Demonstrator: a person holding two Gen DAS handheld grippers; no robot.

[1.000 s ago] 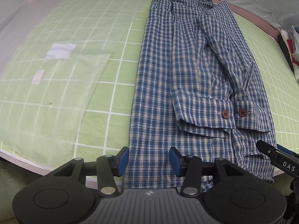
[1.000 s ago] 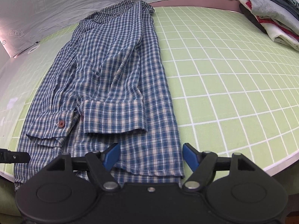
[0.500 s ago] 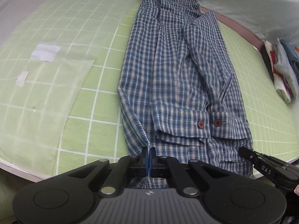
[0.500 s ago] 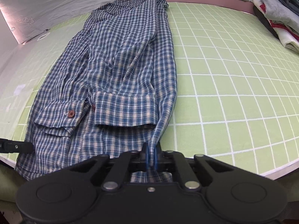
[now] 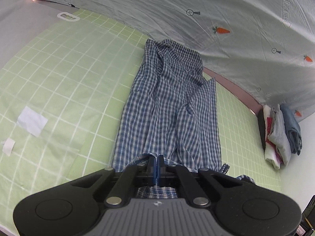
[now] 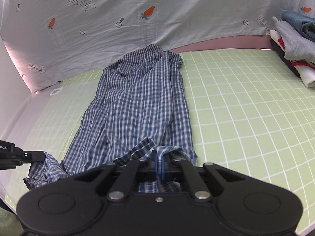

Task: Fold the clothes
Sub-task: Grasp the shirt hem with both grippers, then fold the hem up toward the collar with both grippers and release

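Both grippers, the left gripper (image 5: 157, 165) and right gripper (image 6: 159, 164), which stood open over the hem of the plaid shirt (image 6: 137, 106) a second earlier, closed on it and lifted it, bunching the lower frame's fabric as the backdrop sheet (image 5: 216, 19) rose into view.

Left gripper (image 5: 157, 165): matte black housing, ribbed grey centre panel, small logo, silver pivot pins, blue finger pads (image 5: 154, 169). Right gripper (image 6: 159, 166): all-black housing, central screw, same pins, blue pads.
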